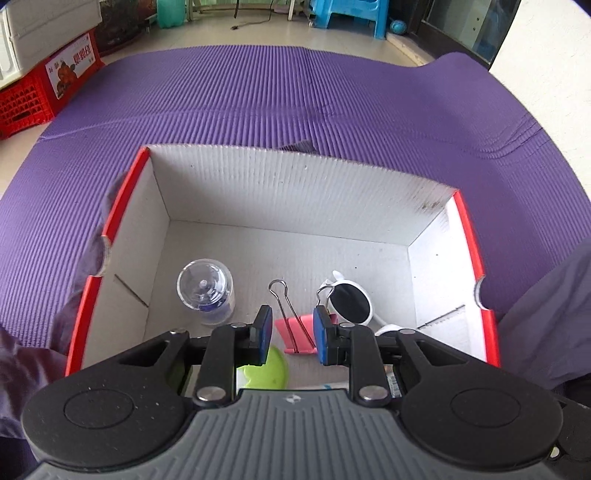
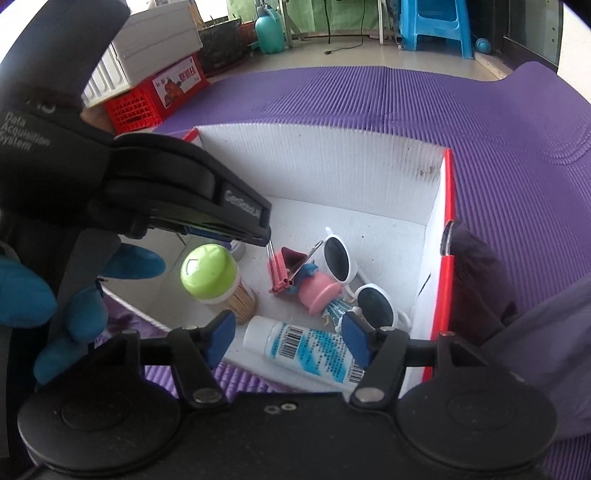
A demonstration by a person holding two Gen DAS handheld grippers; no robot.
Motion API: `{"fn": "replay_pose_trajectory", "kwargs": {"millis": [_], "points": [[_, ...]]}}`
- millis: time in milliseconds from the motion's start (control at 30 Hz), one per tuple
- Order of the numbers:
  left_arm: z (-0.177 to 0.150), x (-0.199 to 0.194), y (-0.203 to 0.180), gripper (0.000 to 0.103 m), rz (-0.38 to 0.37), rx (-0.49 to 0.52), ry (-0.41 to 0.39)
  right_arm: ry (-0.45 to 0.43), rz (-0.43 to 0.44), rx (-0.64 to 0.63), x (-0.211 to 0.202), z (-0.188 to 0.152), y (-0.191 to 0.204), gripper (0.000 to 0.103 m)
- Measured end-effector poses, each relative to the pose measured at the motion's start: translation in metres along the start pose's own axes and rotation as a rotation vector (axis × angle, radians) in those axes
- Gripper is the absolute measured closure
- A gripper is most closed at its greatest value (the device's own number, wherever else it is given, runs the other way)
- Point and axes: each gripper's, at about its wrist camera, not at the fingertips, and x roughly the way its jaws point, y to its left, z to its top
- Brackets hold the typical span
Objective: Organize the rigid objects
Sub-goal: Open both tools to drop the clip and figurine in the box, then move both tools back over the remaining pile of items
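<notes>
A white cardboard box with red edges (image 1: 122,199) (image 2: 448,206) sits on a purple mat (image 1: 295,92). My left gripper (image 1: 292,335) (image 2: 266,238) hangs inside it, shut on a pink binder clip (image 1: 297,332) (image 2: 282,271) whose wire handles stick out past the pads. Below lie white sunglasses (image 1: 349,302) (image 2: 345,264), a doll with a pink hat (image 2: 317,293), a green-lidded toothpick jar (image 2: 210,275) (image 1: 267,369), a clear bottle (image 1: 205,291) and a white-and-blue tube (image 2: 303,345). My right gripper (image 2: 289,339) stands open over the tube at the box's near wall, pressing on nothing.
A hand in a blue glove (image 2: 26,299) holds the left gripper. Dark purple clothing (image 2: 535,325) lies against the box's right side. A red crate (image 1: 29,99) under white bins stands at the far left, and a blue stool (image 1: 347,14) and a teal jug (image 2: 269,33) beyond the mat.
</notes>
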Motion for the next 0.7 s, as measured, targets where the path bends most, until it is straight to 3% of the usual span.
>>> {"fn": "replay_pose_trajectory", "kwargs": {"millis": [400, 700], "points": [[-0.021, -0.084, 0.003, 0.080, -0.001, 0.003, -0.084, -0.061, 0.015, -0.009, -0.056, -0.008, 0.019, 0.037], [-0.054, -0.152, 0.009, 0.080, -0.004, 0.017, -0.130, -0.130, 0.021, -0.033, -0.114, -0.021, 0.035, 0.033]]}}
